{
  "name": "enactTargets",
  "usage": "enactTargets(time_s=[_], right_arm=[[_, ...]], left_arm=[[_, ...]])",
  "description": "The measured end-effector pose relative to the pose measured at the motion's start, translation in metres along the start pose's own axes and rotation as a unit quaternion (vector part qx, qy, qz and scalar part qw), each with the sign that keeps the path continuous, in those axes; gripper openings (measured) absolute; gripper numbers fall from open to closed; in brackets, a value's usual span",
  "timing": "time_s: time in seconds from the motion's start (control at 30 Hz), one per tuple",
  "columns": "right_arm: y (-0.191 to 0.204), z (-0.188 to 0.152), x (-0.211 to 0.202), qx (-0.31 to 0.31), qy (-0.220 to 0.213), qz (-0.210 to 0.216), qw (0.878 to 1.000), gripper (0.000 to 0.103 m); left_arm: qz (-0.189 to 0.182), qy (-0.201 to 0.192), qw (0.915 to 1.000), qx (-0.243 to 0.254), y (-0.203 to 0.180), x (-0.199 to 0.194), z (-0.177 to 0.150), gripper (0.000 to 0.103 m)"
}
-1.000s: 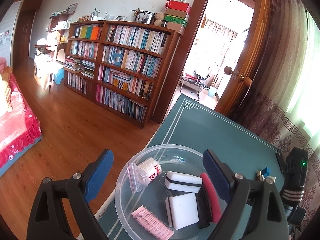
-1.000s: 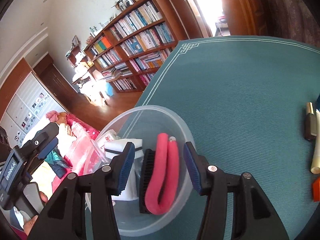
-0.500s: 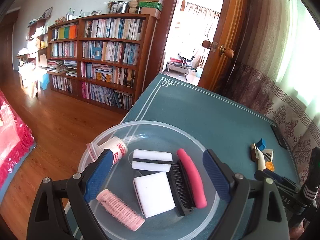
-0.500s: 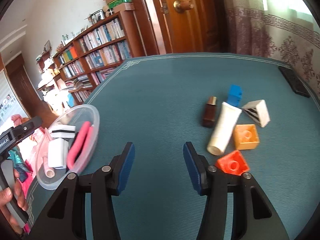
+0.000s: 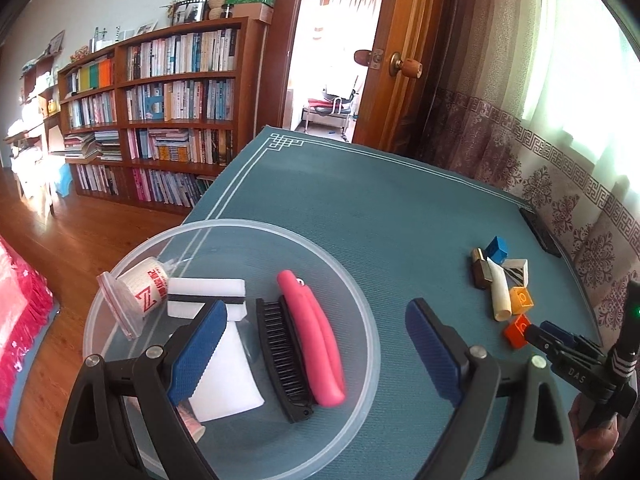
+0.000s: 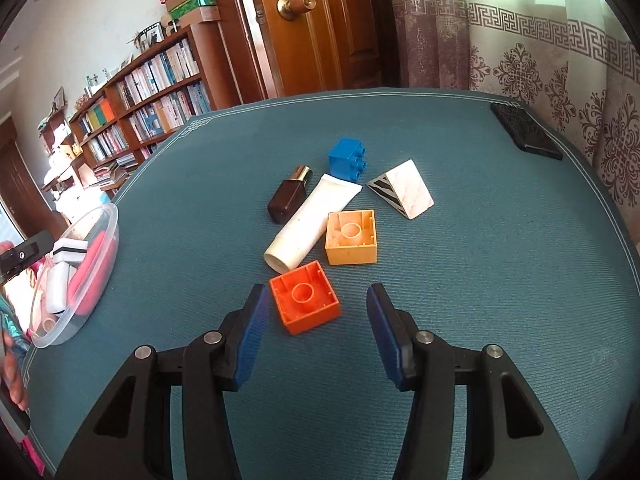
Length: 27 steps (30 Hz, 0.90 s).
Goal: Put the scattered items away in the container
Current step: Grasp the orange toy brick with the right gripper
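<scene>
At the left of the counter [image 6: 500, 280], near its edge, the clear container [image 5: 360, 320] is sitting with a bagged white roll [image 5: 140, 292], white sponges [image 5: 208, 292], a black comb [image 5: 284, 364] and a pink clip [image 5: 312, 340] lying inside it; the left tool [image 5: 316, 352] is hovering over its right half with its jaws spread wide and nothing between them. Further right, well apart from the container, the loose items are lying in a close cluster: a brown bottle [image 6: 289, 199] touching a white tube [image 6: 312, 222], a blue brick [image 6: 347, 159] at the far end of the tube, a striped wedge [image 6: 402, 189] just beside it, a yellow brick [image 6: 352, 237] against the tube, and an orange brick [image 6: 305, 297] nearest of all. The right tool [image 6: 314, 330] is pointing at that orange brick, jaws wide apart and empty, the brick lying just ahead of the left pad and off centre in the gap. The likely trouble is that closing from here would catch only a corner, so the hollow brick twists out or gets shoved into the tube and yellow brick, scattering the cluster. A second risk is the container itself: sitting close to the counter's edge, it could be nudged off by the left tool.
</scene>
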State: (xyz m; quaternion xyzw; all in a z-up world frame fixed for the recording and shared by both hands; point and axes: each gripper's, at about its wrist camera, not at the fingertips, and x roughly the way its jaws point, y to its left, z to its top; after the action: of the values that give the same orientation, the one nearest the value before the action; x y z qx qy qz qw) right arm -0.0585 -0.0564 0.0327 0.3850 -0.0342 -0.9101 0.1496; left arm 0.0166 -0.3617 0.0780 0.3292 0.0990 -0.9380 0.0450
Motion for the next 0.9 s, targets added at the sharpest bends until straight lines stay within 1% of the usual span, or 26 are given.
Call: enactTargets(time_s=[0.07,0.17,0.43,0.5,0.53,0.57,0.67,0.8,0.9], right_arm=[[0.002,0.001,0.004,-0.009,0.004,0.003,1.000,0.054],[0.006,0.003,0.012,-0.025,0.010,-0.006,1.000,0.054],[0.007,0.002,0.028,-0.035,0.030,-0.002,0.999,0.054],[0.007,0.002,0.028,-0.040,0.029,-0.003,0.999,0.050],[0.008,0.001,0.028,-0.042,0.028,-0.003,0.999,0.042],[0.007,0.001,0.028,-0.043,0.029,-0.003,0.999,0.037],[0.001,-0.001,0.025,-0.038,0.028,-0.002,0.999,0.036],[-0.009,-0.007,0.017,-0.040,0.027,-0.017,0.999,0.036],[-0.023,-0.010,0.010,-0.026,0.024,-0.023,0.999,0.036]], left_arm=[[-0.005,0.003,1.0000,0.008,-0.009,0.003,0.000,0.093],[-0.011,0.004,0.9997,0.020,-0.021,0.005,0.001,0.093],[-0.027,0.011,0.9984,0.048,-0.051,0.014,0.002,0.093],[-0.031,0.015,0.9979,0.055,-0.060,0.018,0.002,0.093],[-0.033,0.017,0.9976,0.059,-0.065,0.020,0.002,0.093],[-0.036,0.020,0.9972,0.063,-0.070,0.023,0.001,0.093],[-0.041,0.026,0.9960,0.076,-0.086,0.032,0.000,0.093],[-0.042,0.031,0.9936,0.100,-0.106,0.041,-0.002,0.093],[-0.044,0.037,0.9912,0.119,-0.121,0.049,-0.004,0.093]])
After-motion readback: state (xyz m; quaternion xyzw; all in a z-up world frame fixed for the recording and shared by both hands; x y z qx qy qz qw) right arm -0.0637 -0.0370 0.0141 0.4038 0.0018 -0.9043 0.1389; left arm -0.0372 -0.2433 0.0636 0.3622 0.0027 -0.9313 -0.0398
